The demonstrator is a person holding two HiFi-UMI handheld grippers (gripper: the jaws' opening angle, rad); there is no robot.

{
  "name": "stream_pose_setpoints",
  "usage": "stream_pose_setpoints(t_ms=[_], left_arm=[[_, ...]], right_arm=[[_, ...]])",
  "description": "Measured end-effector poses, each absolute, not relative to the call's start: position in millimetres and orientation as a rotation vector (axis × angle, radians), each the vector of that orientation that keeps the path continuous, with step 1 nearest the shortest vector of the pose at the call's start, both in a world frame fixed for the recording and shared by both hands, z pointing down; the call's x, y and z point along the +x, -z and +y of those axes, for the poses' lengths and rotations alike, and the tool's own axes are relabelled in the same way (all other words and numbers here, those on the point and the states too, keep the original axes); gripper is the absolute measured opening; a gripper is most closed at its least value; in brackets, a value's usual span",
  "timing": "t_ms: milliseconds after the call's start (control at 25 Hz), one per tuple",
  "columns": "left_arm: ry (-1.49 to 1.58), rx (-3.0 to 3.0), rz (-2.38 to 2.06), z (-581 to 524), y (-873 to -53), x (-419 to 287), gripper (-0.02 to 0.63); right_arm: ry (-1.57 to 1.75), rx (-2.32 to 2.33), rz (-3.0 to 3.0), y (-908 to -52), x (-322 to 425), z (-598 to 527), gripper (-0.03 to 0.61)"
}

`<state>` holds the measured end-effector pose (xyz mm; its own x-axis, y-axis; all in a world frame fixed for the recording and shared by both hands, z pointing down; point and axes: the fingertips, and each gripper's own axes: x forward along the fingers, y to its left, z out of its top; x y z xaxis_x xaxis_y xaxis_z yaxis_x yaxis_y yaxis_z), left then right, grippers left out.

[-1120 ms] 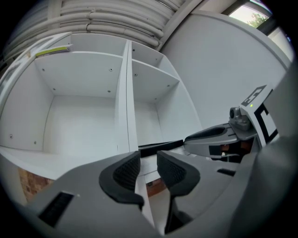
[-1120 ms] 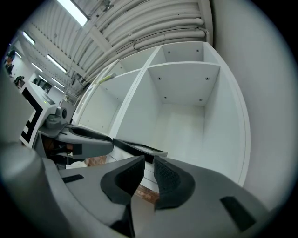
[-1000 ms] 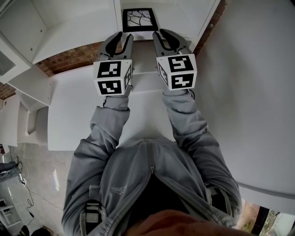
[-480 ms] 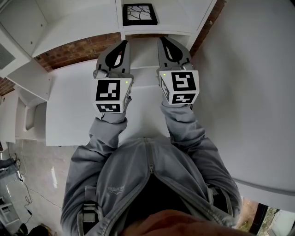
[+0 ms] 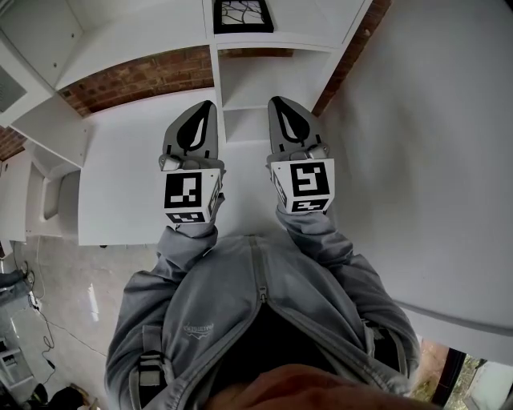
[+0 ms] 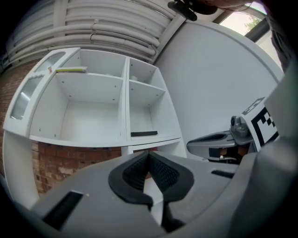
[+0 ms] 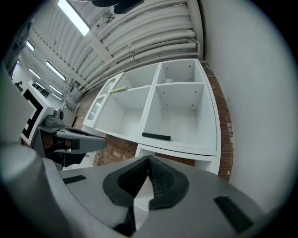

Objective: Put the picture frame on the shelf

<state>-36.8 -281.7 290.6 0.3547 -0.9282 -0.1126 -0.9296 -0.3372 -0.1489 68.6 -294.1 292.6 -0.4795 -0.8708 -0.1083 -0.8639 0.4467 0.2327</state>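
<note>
The picture frame (image 5: 242, 14), cut off by the head view's top edge, lies flat at the front edge of the shelf's (image 5: 276, 42) lower right compartment. The left gripper (image 5: 206, 106) and right gripper (image 5: 277, 102) are pressed together, empty, well apart from it.

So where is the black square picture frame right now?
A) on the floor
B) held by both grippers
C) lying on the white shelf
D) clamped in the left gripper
C: the black square picture frame lies in a white shelf unit compartment; left gripper and right gripper are shut, empty.
</note>
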Motion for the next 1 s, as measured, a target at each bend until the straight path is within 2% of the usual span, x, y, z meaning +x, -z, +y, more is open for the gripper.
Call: stream_pose_setpoints(t_ms=[400,1000], left_arm=[[0.029,-2.459,1.71,-265.8,-317.1,-35.0,0.007],[0.034,-2.473,1.711,-269.7,-324.2,-37.2,0.007]], right_arm=[[0.332,1.56,-2.663,-320.8,63.5,-280.6,0.028],[0.335,1.576,-2.678,-320.0,61.0,-286.0,0.027]])
